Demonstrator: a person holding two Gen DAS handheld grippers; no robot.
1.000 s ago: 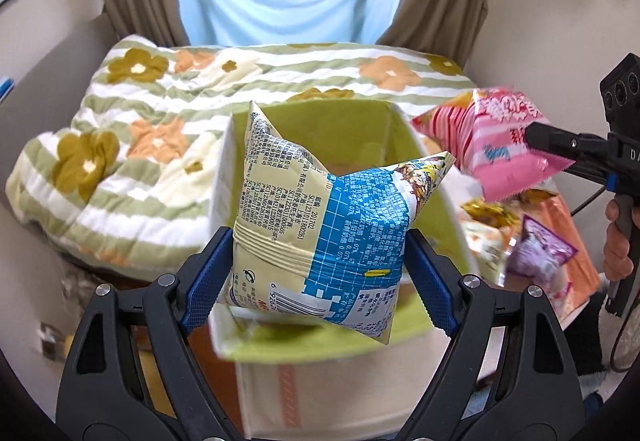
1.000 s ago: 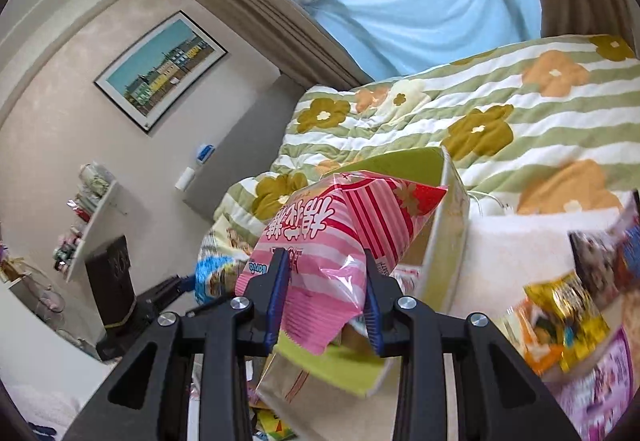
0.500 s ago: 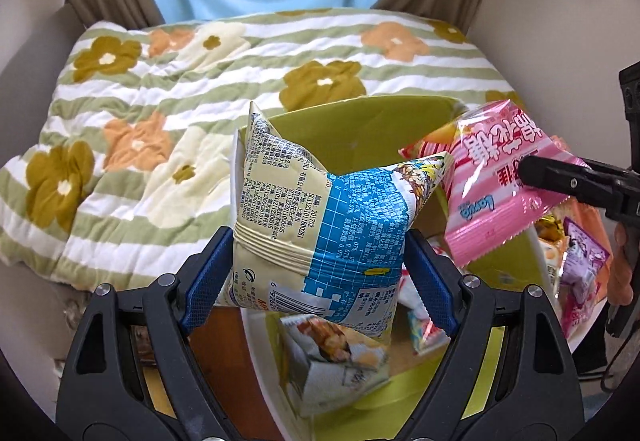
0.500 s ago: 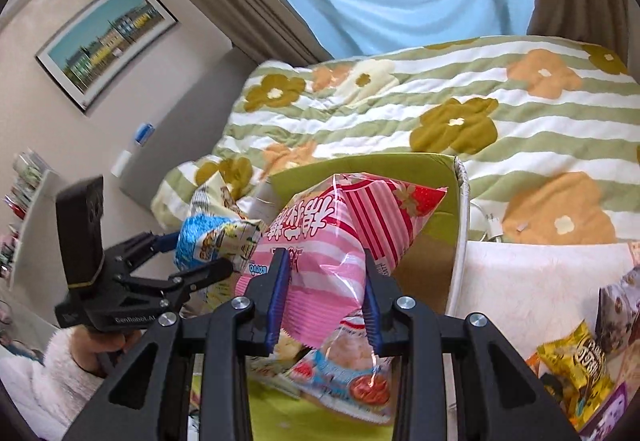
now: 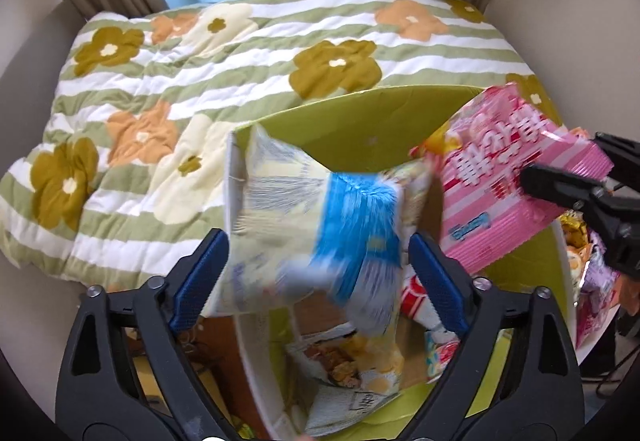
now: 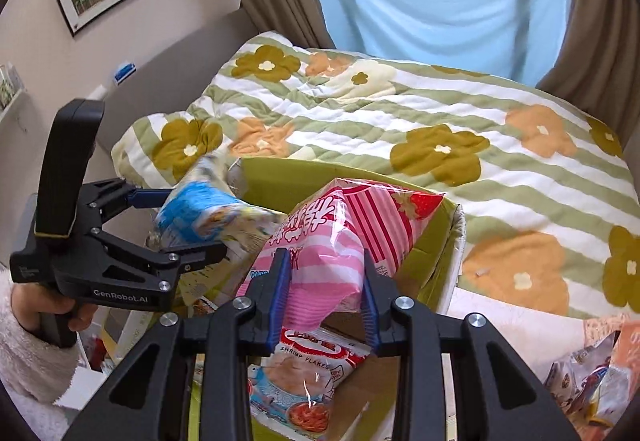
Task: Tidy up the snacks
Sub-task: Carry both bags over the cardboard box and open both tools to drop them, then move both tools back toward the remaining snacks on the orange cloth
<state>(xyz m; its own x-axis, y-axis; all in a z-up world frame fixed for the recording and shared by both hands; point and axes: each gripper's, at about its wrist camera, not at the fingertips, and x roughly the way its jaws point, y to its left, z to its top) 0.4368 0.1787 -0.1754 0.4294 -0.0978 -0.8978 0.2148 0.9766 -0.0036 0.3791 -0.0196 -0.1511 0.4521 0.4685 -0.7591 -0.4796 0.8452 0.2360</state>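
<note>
A green-lined cardboard box stands beside the bed and holds several snack bags. My left gripper is open above it. A blurred cream and blue snack bag drops from between its fingers into the box. It also shows in the right wrist view, at the left gripper. My right gripper is shut on a pink striped snack bag over the box. That bag hangs over the box's right side in the left wrist view.
A shrimp flakes bag and other packets lie inside the box. A bed with a flowered quilt lies behind. More snack bags lie on a surface at the right.
My left gripper has opened and the cream and blue bag falls toward the box. Both grippers have moved farther over the box. The right gripper still holds the pink bag.
</note>
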